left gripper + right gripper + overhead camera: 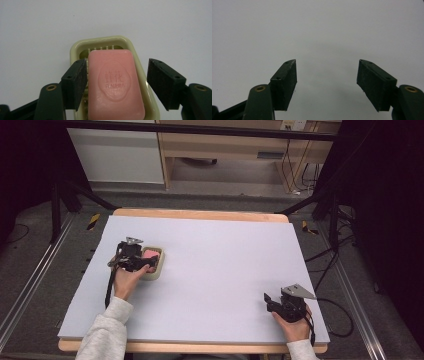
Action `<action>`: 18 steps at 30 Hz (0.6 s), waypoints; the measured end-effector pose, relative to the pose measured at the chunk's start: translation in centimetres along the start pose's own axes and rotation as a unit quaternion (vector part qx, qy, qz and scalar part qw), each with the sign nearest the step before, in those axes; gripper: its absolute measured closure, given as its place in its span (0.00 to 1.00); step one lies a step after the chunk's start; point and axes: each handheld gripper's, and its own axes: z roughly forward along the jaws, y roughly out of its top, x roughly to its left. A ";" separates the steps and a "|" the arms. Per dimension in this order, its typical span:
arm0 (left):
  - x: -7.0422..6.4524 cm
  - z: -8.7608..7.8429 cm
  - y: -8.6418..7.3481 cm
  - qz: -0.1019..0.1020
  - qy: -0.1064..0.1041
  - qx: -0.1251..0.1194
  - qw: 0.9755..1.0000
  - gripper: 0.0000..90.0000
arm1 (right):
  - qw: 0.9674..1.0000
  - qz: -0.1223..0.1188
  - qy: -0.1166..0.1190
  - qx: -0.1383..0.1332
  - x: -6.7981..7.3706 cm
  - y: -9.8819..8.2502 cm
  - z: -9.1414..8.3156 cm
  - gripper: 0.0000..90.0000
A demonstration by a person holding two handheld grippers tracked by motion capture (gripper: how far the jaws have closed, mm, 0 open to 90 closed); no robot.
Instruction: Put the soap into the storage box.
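Soap (116, 83), a pink bar stamped with a logo, lies in a pale green dish (75, 48) at the left of the high frame. The left gripper (117, 82) straddles it, jaws wide apart, one pad just beside the bar's long edge, clamping nothing. I'd guess the bar is hard, light and slick; its long sides look the best hold. The right gripper (327, 82) waits over the bare white table (225, 260) at lower right, jaws parted and empty.
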 end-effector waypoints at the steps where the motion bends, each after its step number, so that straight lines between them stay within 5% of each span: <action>1: 0.0 -0.3 0.0 0.001 -0.001 -0.002 1.000 0.35 | 1.000 0.000 0.000 0.000 0.0 0.0 0.0 0.36; 18: 0.4 -4.2 -3.3 0.006 -0.029 -0.036 0.999 0.30 | 1.000 0.008 -0.001 -0.001 -0.1 -0.1 -0.1 0.30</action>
